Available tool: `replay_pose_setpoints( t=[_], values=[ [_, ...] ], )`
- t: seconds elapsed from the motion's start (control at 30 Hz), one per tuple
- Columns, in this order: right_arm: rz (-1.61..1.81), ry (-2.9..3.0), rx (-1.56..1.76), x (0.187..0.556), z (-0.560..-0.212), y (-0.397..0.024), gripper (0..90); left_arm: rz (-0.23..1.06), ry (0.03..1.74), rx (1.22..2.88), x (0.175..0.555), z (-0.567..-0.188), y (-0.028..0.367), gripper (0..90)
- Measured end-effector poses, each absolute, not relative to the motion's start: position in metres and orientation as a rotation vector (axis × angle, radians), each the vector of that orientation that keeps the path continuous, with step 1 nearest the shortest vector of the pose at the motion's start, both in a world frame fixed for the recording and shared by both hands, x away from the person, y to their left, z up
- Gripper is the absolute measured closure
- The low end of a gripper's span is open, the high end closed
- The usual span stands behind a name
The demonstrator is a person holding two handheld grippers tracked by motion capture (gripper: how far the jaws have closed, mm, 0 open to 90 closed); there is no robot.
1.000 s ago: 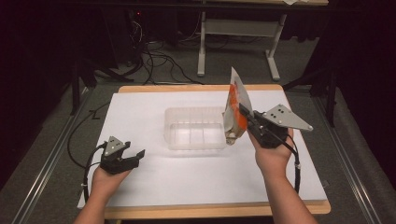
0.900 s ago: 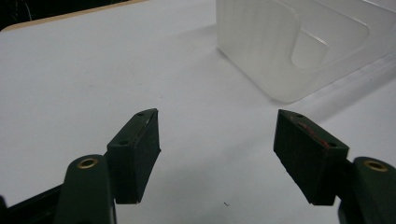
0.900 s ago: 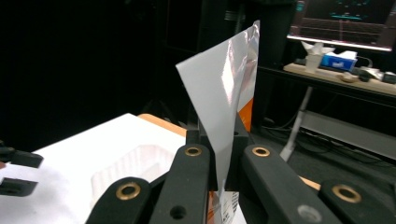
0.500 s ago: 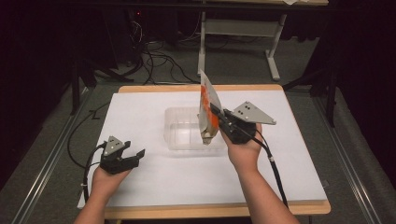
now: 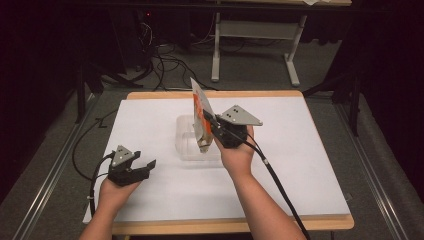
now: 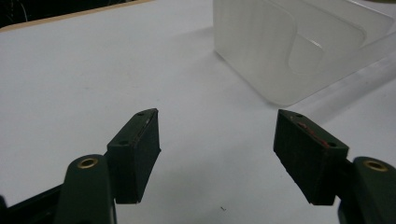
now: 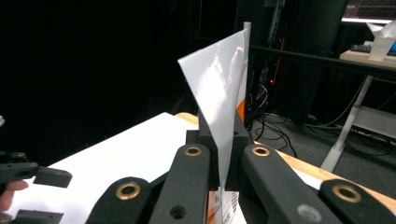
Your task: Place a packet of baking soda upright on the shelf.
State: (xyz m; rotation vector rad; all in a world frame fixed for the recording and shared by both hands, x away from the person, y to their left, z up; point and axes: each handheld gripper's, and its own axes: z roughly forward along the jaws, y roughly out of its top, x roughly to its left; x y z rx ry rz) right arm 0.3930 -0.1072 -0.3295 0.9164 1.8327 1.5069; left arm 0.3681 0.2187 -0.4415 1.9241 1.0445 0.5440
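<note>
A flat white and orange packet [image 5: 199, 111] stands upright with my right gripper [image 5: 208, 121] shut on its lower part. It hangs over the right half of a clear plastic container [image 5: 185, 141] in the middle of the table. In the right gripper view the packet [image 7: 223, 88] rises glossy white from between the shut jaws of my right gripper [image 7: 223, 144]. My left gripper [image 5: 149, 169] rests low at the table's left, open and holding nothing. In the left gripper view the container [image 6: 280, 51] lies ahead and to the right of the left gripper [image 6: 217, 158].
A white sheet [image 5: 300, 150] covers the wooden table, with bare room left and right of the container. Cables trail from both grippers. Beyond the far edge are dark floor, loose cables and a grey table frame [image 5: 252, 35].
My right gripper has carried the packet leftwards, from right of the container to above its right half. The left gripper has stayed where it was, open.
</note>
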Motion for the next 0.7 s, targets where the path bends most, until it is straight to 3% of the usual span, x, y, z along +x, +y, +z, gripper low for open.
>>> replay_pose_setpoints(
  t=[0.7],
  values=[
    [1.45,1.871,0.952,0.436,-0.374,-0.082,90.0,0.539,1.039,1.939,0.368,-0.443,0.215,32.0]
  ],
)
